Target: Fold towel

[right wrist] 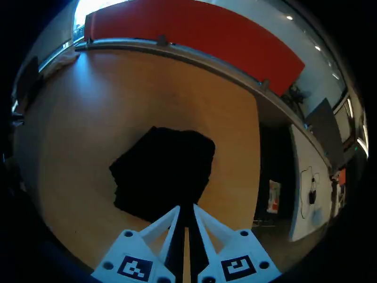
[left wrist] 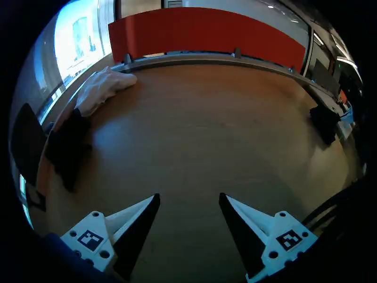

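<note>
Overhead, my left jaws (left wrist: 188, 195) stand wide open and hold nothing above the bare wooden surface (left wrist: 202, 122), with open room ahead. My right jaws (right wrist: 186, 207) are closed to a sliver, tips at the near edge of the black towel (right wrist: 162, 174); I cannot tell whether they pinch it. A white towel (left wrist: 101, 87) lies at the far edge.
</note>
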Action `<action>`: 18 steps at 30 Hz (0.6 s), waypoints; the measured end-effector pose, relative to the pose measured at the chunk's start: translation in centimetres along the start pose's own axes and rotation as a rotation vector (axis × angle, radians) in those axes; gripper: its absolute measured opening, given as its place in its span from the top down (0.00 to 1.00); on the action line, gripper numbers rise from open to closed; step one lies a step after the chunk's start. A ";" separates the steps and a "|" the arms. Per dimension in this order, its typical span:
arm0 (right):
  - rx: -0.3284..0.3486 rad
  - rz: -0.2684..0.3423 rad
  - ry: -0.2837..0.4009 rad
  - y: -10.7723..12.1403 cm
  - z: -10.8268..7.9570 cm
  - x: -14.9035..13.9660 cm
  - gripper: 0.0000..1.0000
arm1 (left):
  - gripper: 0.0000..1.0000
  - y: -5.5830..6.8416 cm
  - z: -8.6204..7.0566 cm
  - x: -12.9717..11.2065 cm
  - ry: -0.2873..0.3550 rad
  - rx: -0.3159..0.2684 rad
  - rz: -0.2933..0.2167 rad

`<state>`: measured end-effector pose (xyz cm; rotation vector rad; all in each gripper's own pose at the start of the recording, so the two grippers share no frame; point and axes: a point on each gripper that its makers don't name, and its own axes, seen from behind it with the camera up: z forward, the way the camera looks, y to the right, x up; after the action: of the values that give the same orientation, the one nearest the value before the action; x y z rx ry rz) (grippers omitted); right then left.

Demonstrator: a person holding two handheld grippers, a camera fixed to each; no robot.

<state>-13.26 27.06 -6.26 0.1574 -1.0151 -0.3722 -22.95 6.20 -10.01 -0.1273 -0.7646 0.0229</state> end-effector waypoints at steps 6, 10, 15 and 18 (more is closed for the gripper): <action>-0.005 0.032 -0.028 -0.1 0.7 -1.3 0.95 | 0.07 -0.1 -0.1 0.0 0.001 0.003 0.000; -0.011 0.054 -0.048 0.0 1.3 -2.2 0.95 | 0.07 -0.2 -0.1 -0.1 -0.001 0.006 0.002; -0.015 0.080 -0.070 0.0 2.2 -3.2 0.95 | 0.07 -0.4 -0.1 -0.2 -0.005 0.010 0.006; -0.022 0.091 -0.084 0.0 2.7 -3.6 0.95 | 0.07 -0.4 0.0 -0.2 -0.007 0.011 0.006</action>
<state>-17.28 28.56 -7.70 0.0755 -1.0969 -0.3094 -23.09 5.80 -10.10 -0.1189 -0.7712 0.0330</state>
